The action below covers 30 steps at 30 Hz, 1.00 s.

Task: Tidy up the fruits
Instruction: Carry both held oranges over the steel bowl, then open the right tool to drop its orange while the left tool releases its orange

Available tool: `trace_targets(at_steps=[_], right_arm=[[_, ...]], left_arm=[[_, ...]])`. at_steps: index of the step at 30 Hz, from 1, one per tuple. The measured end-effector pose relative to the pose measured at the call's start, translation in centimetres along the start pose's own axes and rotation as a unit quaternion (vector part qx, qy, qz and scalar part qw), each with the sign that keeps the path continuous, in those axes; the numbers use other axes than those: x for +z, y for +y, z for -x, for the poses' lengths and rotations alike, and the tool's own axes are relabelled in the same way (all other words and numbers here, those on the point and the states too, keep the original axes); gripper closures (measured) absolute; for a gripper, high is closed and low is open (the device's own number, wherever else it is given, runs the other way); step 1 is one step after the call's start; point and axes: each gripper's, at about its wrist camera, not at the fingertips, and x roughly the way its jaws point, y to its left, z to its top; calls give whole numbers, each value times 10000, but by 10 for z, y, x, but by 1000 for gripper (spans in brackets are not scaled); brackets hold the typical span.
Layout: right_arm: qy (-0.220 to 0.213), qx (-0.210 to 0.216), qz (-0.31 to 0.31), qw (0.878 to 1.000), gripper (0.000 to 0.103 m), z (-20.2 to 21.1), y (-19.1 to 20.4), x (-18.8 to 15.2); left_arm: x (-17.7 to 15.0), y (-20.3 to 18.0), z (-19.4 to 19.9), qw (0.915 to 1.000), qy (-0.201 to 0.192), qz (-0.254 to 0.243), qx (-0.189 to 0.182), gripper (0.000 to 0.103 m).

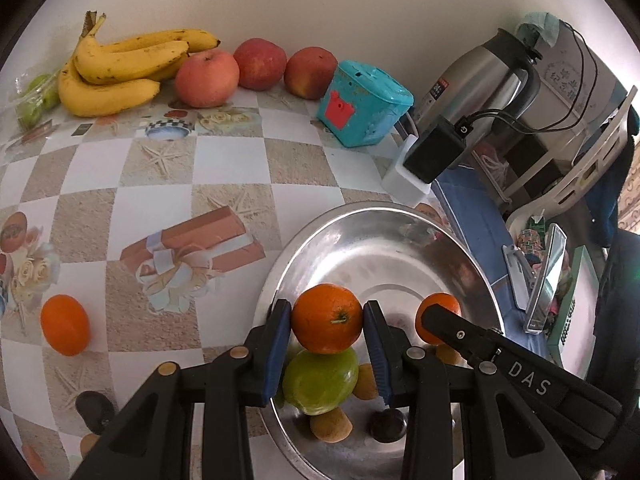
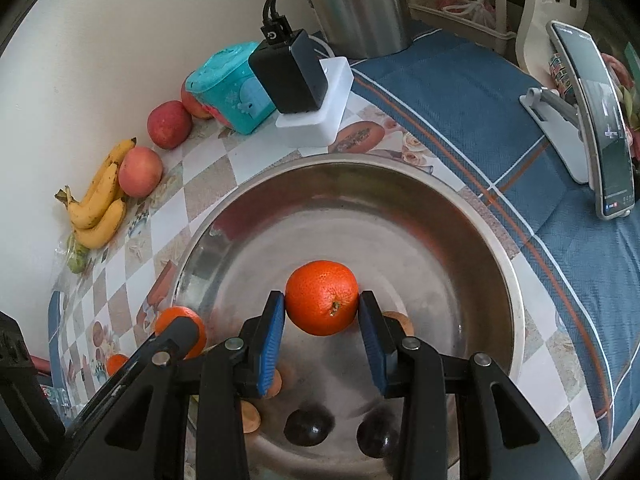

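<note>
"DAS" lettering on the right tool (image 2: 322, 308), both tools pinching an orange, left tool (image 1: 327, 316) over the steel bowl (image 1: 360, 224), green fruit (image 1: 320, 380) right below

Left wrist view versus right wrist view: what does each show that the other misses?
Left only: a green fruit in the bowl and the kettle's handle. Right only: a phone on a stand. Shared: the steel bowl, bananas, apples, teal box, and both hand-held grippers, left and right, each shut on an orange.
</note>
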Motion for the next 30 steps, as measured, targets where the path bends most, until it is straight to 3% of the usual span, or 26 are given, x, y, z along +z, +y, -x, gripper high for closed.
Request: trace_targets(at_steps=[3,7,16,30], right_arm=[[13,-35,5,10000,63,0,0,0],[28,-82,-7,10000,62,-1,0,1],[-159,-89,113,9998,62,17,7,4],[-119,-248,715,9971,62,39,30,-6]], left_arm=[[1,0,0,10000,-8,16,11,62],[3,0,4,10000,-45,16,-23,48],[8,-3,21,9999,-128,-22,46,48],[9,27,51,9936,52,291,1089,43]])
